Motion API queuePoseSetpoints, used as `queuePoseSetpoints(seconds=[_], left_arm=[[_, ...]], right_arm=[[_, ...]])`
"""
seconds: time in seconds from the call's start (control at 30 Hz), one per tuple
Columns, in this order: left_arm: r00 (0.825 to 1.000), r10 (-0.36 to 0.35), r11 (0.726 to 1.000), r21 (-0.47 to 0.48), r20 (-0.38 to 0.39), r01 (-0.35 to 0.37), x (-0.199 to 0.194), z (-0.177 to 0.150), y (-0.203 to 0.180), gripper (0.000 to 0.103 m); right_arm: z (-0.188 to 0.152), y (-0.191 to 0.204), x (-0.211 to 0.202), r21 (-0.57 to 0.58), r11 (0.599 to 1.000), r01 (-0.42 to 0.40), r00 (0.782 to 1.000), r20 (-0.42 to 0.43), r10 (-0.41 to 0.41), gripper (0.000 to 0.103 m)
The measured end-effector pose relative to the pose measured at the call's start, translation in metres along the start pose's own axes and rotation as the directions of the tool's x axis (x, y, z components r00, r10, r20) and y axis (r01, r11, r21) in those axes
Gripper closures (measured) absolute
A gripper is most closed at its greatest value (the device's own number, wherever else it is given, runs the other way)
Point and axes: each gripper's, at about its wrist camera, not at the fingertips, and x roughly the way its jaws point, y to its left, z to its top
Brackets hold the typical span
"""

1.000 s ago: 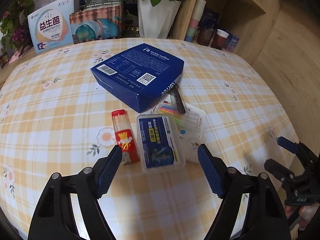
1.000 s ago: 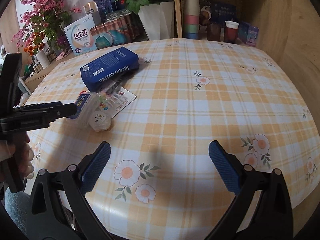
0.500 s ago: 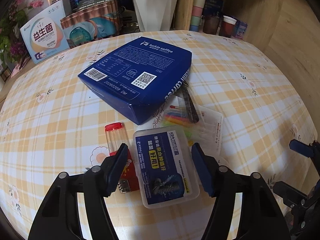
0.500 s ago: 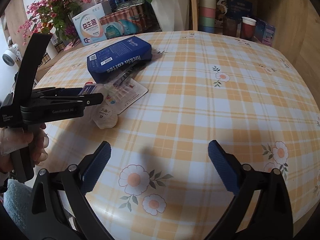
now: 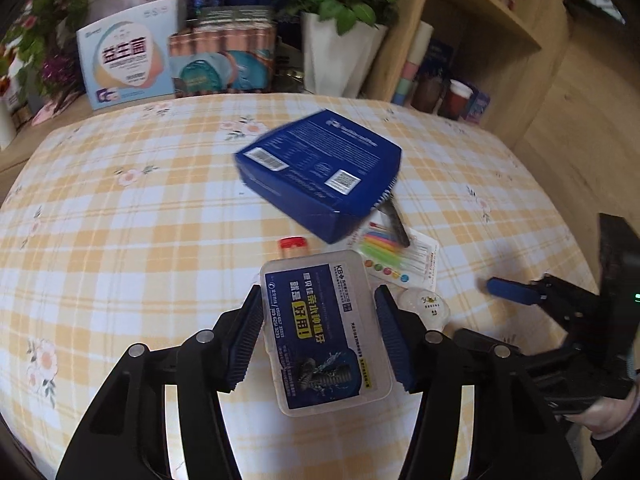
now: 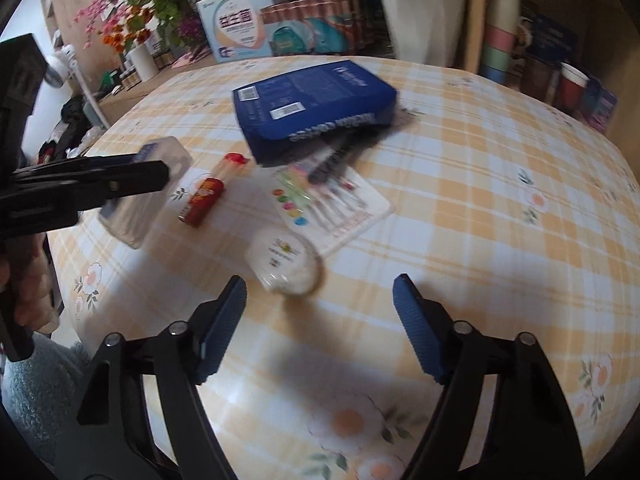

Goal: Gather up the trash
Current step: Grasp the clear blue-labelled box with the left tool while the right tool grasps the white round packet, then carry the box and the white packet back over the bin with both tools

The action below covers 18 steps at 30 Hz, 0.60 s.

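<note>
A: What has changed in the last second?

B: The left gripper (image 5: 316, 328) was hovering wide above the clear plastic case (image 5: 324, 332); now its jaws are closing with the case between them, both pads against its long sides. In the right wrist view the case (image 6: 144, 196) hangs tilted above the tablecloth (image 6: 480, 184) near its left edge, so I judge it is lifted, not just squeezed.

A: So the first piece of trash is in hand?

B: It looks that way. The rest is not yet collected: the red-capped tube (image 6: 208, 196), the card of coloured picks (image 6: 332, 204), the dark pen (image 6: 332, 160) poking from under the blue coffee box (image 6: 316, 108), all clustered towards the middle of the table.

A: And the right gripper?

B: The right gripper (image 6: 320, 320) has come in towards the small round tub (image 6: 286, 260). Its jaws are closing too, but nothing sits between them; the tub lies just ahead of the tips, untouched. That is probably its target.

A: What does one camera give that the other lacks?

B: The left wrist view shows the pads meeting the case but hides most of the tube behind it, only the red cap (image 5: 294, 243) peeking out. The right wrist view shows the tube whole and the gap under the case. No bin is visible in either.
</note>
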Motion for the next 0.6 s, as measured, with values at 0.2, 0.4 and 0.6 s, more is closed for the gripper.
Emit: queuePoseSetpoints(seconds=[0.2,0.4,0.6], left_arm=[[0.999,0.023,0.999,-0.044,0.05,-0.02,-0.038,-0.013,0.027,0.048],[0.997,0.017,0.995,-0.096,0.078,-0.009,-0.059,-0.031,0.044,0.048],[0.994,0.012,0.996,-0.092,0.106,-0.002,-0.078,-0.039,0.04,0.048]], right_arm=[[0.019,0.019,0.026,-0.063,0.998,0.002,0.999,-0.05,-0.005,0.037],[0.019,0.029,0.035,-0.108,0.993,0.05,0.994,-0.086,-0.06,0.048],[0.009,0.035,0.026,-0.115,0.993,0.036,0.991,-0.124,-0.05,0.056]])
